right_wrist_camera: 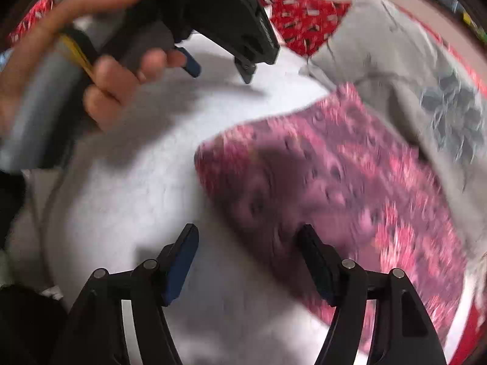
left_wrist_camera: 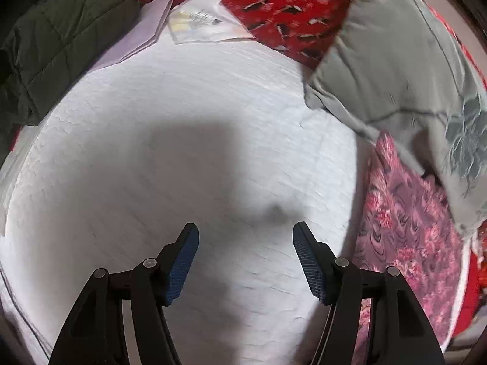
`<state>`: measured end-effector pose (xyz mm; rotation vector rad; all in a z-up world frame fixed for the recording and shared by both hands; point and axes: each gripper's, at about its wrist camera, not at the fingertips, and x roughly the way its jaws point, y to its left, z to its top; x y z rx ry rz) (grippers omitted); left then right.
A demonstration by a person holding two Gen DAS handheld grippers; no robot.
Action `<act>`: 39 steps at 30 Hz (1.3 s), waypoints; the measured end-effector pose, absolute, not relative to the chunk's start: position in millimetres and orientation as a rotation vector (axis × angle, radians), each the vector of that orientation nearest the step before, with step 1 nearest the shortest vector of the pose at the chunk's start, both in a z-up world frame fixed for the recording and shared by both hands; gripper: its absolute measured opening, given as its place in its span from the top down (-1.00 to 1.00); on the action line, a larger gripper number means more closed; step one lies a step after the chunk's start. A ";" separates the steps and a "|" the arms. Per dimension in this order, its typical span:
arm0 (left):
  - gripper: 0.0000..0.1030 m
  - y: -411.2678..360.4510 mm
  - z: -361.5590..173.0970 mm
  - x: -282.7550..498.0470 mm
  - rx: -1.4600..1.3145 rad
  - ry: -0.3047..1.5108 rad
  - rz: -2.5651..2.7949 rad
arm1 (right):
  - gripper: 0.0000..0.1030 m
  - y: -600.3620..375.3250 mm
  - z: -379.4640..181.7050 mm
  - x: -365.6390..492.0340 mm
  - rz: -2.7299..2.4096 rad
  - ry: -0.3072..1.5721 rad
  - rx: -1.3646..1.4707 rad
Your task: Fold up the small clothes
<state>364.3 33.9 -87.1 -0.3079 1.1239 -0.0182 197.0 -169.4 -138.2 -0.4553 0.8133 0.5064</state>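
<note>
Both grippers stand apart and empty. The left gripper (left_wrist_camera: 246, 234) hangs over the bare white sheet (left_wrist_camera: 182, 121), the pink floral garment (left_wrist_camera: 408, 228) lying flat to its right beside a grey cloth (left_wrist_camera: 395, 60). Only the right wrist view shows the person's hand (right_wrist_camera: 91, 60) — the right gripper (right_wrist_camera: 248, 235) hovers at the garment's edge.

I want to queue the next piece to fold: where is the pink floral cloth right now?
The pink floral cloth lies at the right edge of the white pad, just below the grey flowered cloth; in the right wrist view it sits ahead of the open right gripper.
</note>
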 end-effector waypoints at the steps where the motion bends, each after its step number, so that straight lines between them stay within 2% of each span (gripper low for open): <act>1: -0.23 42.0 -84.6 367.3 -0.338 1.129 -0.030 | -0.40 -164.8 -138.9 198.9 0.488 0.790 -0.465; 4: -0.23 54.0 -78.4 374.5 -0.408 1.155 -0.116 | -0.54 -148.8 -140.9 207.6 0.402 0.709 -0.539; 5: -0.23 52.4 -78.7 377.5 -0.409 1.175 -0.150 | -0.53 -147.7 -141.9 211.4 0.384 0.692 -0.551; 6: -0.23 48.6 -79.3 380.7 -0.405 1.202 -0.186 | -0.43 -147.4 -142.7 217.9 0.372 0.681 -0.552; 7: -0.23 43.3 -79.8 384.3 -0.400 1.224 -0.229 | -0.24 -150.8 -142.1 223.2 0.350 0.670 -0.542; 8: -0.23 38.3 -80.9 387.8 -0.408 1.241 -0.278 | 0.40 -156.9 -141.0 229.3 0.319 0.673 -0.531; 9: -0.23 31.8 -83.1 393.2 -0.440 1.268 -0.351 | 0.72 -161.8 -139.2 235.6 0.297 0.683 -0.520; 11: -0.23 21.3 -89.5 405.7 -0.553 1.317 -0.490 | 0.76 -184.0 -126.0 238.9 0.335 0.675 -0.410; 15: -0.24 -3.5 -99.6 435.0 -0.705 1.359 -0.602 | 0.80 -199.8 -109.3 228.1 0.327 0.610 -0.387; 21: -0.25 -30.8 -111.8 459.1 -0.685 1.413 -0.539 | 0.80 -206.6 -108.4 224.8 0.354 0.622 -0.365; 23: -0.19 -41.8 -116.6 463.5 -0.626 1.443 -0.503 | 0.81 -211.2 -108.0 225.3 0.360 0.624 -0.345; 24: 0.14 -47.5 -116.2 463.5 -0.598 1.448 -0.490 | 0.81 -214.2 -107.2 225.8 0.364 0.625 -0.327; 25: 0.70 -52.3 -115.7 463.4 -0.569 1.455 -0.489 | 0.81 -215.5 -107.3 223.1 0.366 0.625 -0.313; 26: 0.81 -59.1 -114.5 462.7 -0.556 1.464 -0.495 | 0.81 -217.8 -106.4 222.3 0.367 0.624 -0.301; 39: 0.85 -117.5 -20.2 412.8 -0.425 1.336 -0.482 | 0.82 -291.8 -98.1 202.8 0.375 0.627 0.029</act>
